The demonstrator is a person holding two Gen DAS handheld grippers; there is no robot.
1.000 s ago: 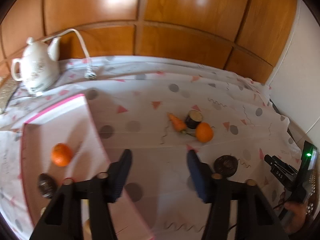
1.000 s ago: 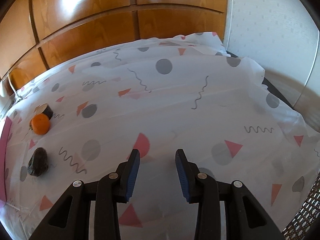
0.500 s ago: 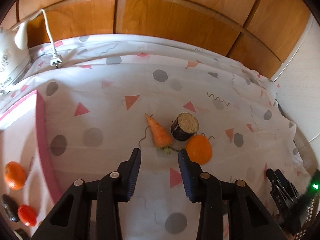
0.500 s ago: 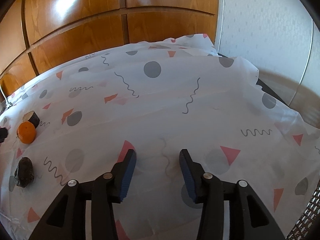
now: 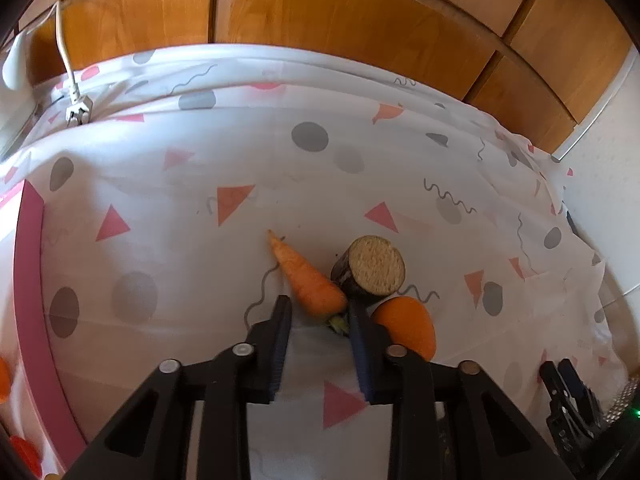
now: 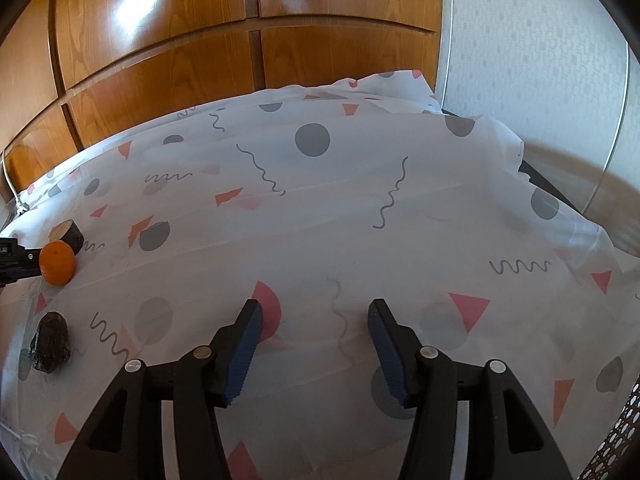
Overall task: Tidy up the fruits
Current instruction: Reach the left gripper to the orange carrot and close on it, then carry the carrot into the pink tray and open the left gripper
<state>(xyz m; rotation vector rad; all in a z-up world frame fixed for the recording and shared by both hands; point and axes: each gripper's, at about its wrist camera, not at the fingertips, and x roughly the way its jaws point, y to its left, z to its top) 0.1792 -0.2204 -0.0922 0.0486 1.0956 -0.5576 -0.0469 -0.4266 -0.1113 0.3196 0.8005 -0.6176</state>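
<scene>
Carrot (image 5: 308, 282) lies on the patterned tablecloth (image 5: 168, 208), its thick end toward you and its point aimed away, touching a dark cut stub (image 5: 370, 272) with a pale face, an orange (image 5: 408, 330) just beside that. Your left gripper (image 5: 318, 316) has its jaws drawn in around the carrot's fat end — at their narrowest, and by the look of it clamped on it, though the pad contact is partly hidden. Judge the carrot as light, stiff and smooth-skinned; its taper may let it squirt forward, so a hold at the broad shoulder, not the green stalk end (image 5: 338, 324), looks safest. Your right gripper (image 6: 316, 320) hovers over bare cloth well apart from the fruit, jaws opening with nothing between them. A pink tray edge (image 5: 30, 264) waits at the left — likely destination.
</scene>
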